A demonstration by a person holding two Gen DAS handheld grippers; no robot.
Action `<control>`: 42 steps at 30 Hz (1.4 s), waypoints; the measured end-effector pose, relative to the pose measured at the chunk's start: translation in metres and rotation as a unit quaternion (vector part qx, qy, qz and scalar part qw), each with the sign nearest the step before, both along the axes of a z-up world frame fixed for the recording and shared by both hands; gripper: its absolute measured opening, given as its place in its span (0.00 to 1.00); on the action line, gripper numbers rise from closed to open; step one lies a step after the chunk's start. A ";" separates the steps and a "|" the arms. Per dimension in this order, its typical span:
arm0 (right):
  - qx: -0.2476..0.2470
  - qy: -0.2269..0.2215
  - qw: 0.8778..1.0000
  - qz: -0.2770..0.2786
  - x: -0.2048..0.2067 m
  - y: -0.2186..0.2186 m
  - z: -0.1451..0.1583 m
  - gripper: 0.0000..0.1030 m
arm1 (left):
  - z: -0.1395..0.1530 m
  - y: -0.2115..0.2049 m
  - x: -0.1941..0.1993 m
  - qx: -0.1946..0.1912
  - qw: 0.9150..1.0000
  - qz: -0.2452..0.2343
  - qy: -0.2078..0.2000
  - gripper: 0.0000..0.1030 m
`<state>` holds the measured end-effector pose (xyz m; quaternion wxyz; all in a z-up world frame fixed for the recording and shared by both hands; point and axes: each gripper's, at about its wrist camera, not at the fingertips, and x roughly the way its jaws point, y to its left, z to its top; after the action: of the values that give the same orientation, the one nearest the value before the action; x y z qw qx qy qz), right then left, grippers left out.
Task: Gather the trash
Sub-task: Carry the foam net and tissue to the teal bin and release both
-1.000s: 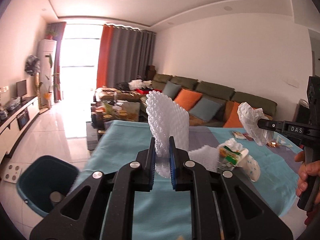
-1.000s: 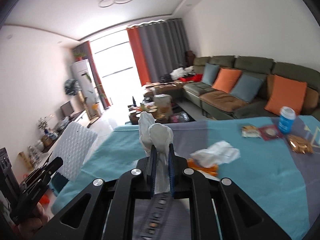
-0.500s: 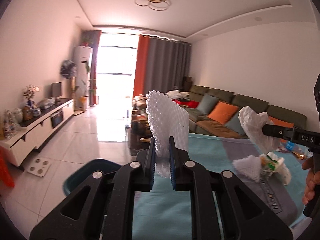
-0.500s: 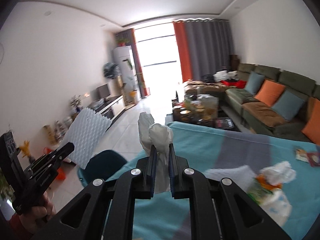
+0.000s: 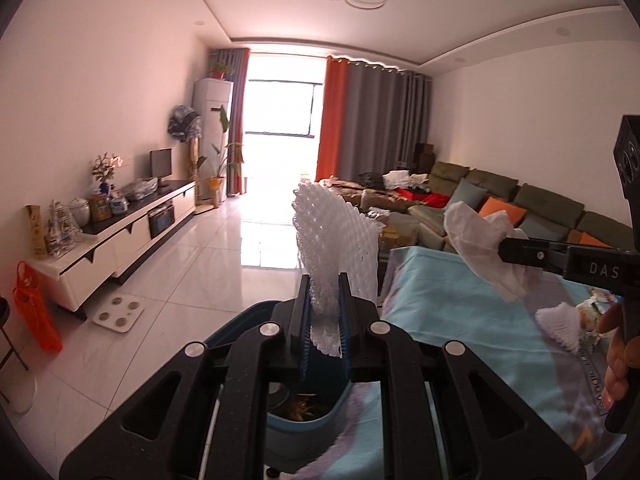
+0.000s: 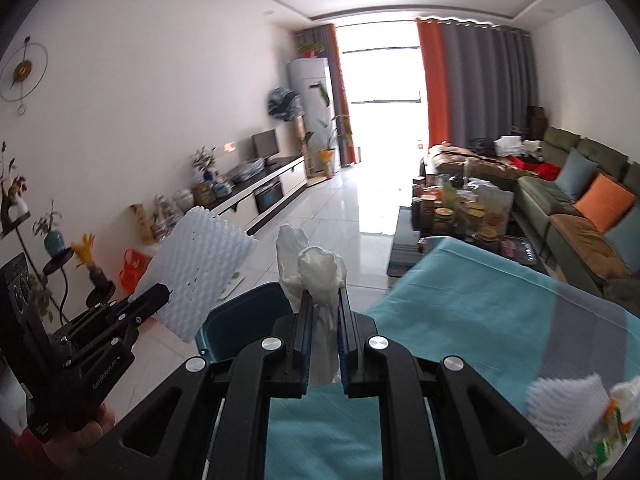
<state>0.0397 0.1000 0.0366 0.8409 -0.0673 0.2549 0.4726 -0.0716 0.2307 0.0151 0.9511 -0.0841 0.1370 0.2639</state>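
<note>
Both fingers clamped: left foam net (image 5: pixel 336 240), right tissue (image 6: pixel 316 276) | bin (image 6: pixel 244 320) beside table edge (image 6: pixel 404 292)

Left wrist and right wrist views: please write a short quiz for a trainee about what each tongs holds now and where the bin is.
1. True or false: the left tongs are shut on the white foam net.
2. What do the right tongs hold? A) a blue cup B) a crumpled white tissue C) nothing
3. Fill in: the teal bin stands on the floor beside the table with the ____ cloth.

Key: 1 true; 2 B; 3 teal (light blue).
</note>
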 end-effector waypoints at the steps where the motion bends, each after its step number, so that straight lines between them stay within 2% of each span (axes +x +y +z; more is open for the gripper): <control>1: -0.003 0.001 1.000 0.004 -0.001 0.005 -0.001 0.10 | -0.002 0.003 -0.001 -0.002 1.000 0.004 0.002 0.12; 9: -0.035 0.012 0.998 0.047 -0.005 0.050 -0.017 0.10 | -0.017 0.028 -0.004 -0.011 0.999 0.032 0.026 0.12; 15: -0.071 0.025 0.995 0.067 -0.003 0.084 -0.035 0.10 | -0.040 0.044 0.006 -0.035 0.997 0.043 0.052 0.12; 20: -0.104 0.051 0.991 0.074 0.005 0.106 -0.059 0.10 | -0.060 0.055 0.024 -0.053 0.995 0.046 0.073 0.12; 32: -0.182 0.074 0.977 0.086 0.016 0.156 -0.096 0.12 | -0.121 0.079 0.064 -0.101 0.985 0.053 0.132 0.12; 42: -0.220 0.086 0.967 0.095 0.019 0.179 -0.112 0.15 | -0.146 0.091 0.086 -0.119 0.978 0.055 0.159 0.13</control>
<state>0.0589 0.2790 -0.0749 0.7316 -0.2339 0.4166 0.4863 0.0140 0.3218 -0.1309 0.8841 -0.1613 0.3122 0.3080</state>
